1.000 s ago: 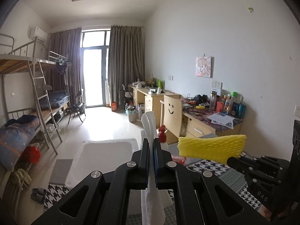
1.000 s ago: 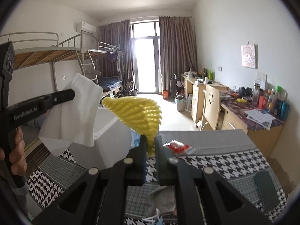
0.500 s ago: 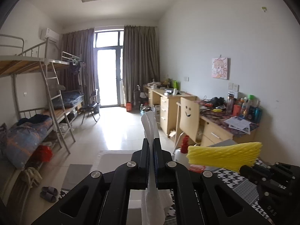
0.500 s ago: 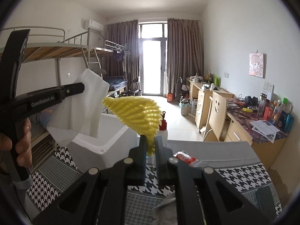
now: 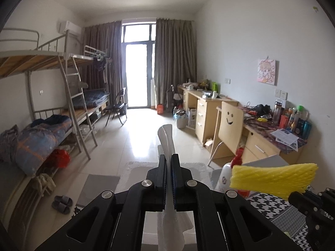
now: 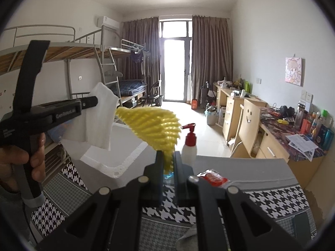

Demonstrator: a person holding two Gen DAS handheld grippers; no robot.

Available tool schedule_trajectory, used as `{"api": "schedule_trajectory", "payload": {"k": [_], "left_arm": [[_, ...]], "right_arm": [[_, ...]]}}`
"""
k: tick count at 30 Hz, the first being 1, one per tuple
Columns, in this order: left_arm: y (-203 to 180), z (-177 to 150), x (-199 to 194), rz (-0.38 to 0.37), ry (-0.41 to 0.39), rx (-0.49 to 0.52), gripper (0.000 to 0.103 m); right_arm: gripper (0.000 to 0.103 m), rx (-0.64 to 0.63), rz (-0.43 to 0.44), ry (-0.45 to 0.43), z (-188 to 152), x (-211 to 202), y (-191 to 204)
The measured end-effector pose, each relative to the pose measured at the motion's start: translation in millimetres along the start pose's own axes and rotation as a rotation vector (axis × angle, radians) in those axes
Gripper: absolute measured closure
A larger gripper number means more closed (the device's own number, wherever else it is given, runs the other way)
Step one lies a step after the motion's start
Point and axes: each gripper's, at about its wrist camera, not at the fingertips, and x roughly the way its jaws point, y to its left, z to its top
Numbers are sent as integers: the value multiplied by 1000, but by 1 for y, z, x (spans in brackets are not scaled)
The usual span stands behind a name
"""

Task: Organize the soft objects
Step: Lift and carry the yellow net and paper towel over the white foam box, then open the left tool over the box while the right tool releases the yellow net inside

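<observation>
My left gripper (image 5: 169, 163) is shut on a white foam sheet (image 5: 166, 138) that sticks up past the fingertips and hangs below them. In the right wrist view that sheet (image 6: 100, 121) hangs from the left gripper (image 6: 95, 101), held by a hand at the left edge. My right gripper (image 6: 168, 159) is shut on a yellow foam net (image 6: 152, 125) that fans out up and to the left. The net (image 5: 272, 178) also shows at the lower right of the left wrist view. Both soft pieces hover above a white foam box (image 6: 117, 148).
The box sits on a houndstooth-covered table (image 6: 261, 200) with a red-capped pump bottle (image 6: 189, 144), a red packet (image 6: 213, 176) and a grey cloth (image 6: 186, 240). Beyond are bunk beds (image 5: 52, 108) on the left, desks and a smiley-face chair (image 5: 228, 125) on the right.
Both grippers kept their hold and drifted across the table; the view tilted up, the room sank in frame. The yellow net moved nearer the white sheet, above the foam box.
</observation>
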Motion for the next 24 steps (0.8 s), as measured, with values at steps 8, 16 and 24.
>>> {"api": "schedule_trajectory", "payload": {"k": [8, 16, 24], "left_arm": [[13, -7, 22, 25, 56, -14, 99], [23, -10, 42, 8, 101, -32, 99], [32, -19, 59, 8, 170, -40, 42]], "right_arm": [[92, -25, 19, 23, 6, 15, 13], [92, -39, 16, 45, 10, 29, 17], [92, -35, 13, 72, 11, 44, 17]]}}
